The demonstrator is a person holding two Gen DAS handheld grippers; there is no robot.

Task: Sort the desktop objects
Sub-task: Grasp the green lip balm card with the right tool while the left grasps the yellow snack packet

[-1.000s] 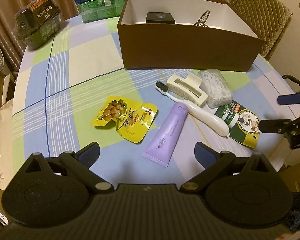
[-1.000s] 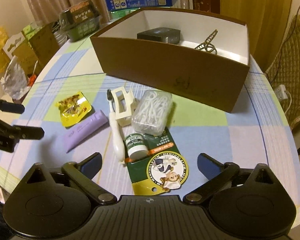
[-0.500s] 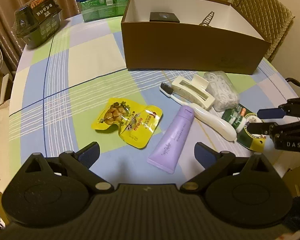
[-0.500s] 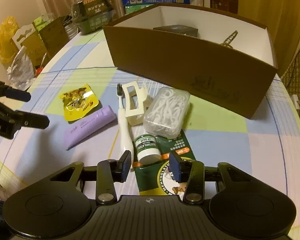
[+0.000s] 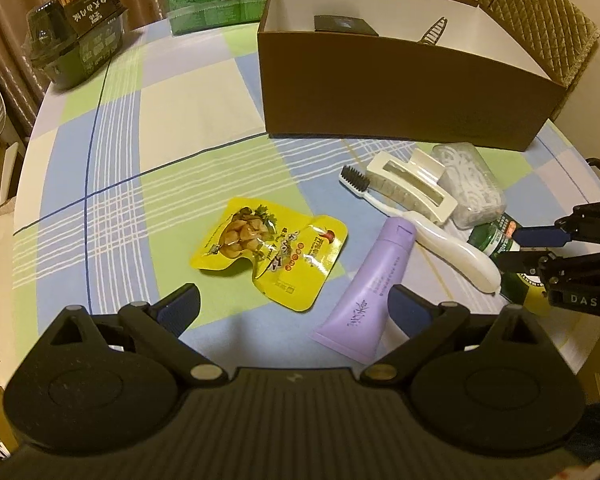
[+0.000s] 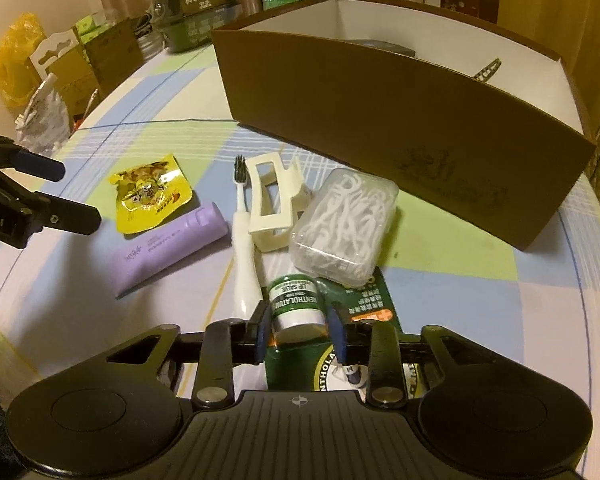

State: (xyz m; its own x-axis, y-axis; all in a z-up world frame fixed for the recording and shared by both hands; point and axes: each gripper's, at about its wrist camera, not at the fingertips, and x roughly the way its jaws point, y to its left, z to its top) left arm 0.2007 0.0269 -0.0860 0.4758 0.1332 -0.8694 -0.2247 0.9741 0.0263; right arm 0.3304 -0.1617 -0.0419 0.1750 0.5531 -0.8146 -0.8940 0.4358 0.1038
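Note:
A green lip salve jar on its green card lies near the table's front edge. My right gripper is closing around the jar, and its blue pads touch both sides of it. In the left wrist view the right gripper comes in from the right onto the jar. My left gripper hangs open above the cloth, just short of a yellow snack packet and a purple tube. Nothing is between its fingers.
A white toothbrush, a cream hair claw and a clear box of floss picks lie beside the jar. Behind them stands a brown open box holding a black case and a clip. A dark food container sits far left.
My right gripper sank onto the lip salve jar and its jaws narrowed from wide open to the jar's sides. My left gripper moved lower and closer to the packet and tube, still open.

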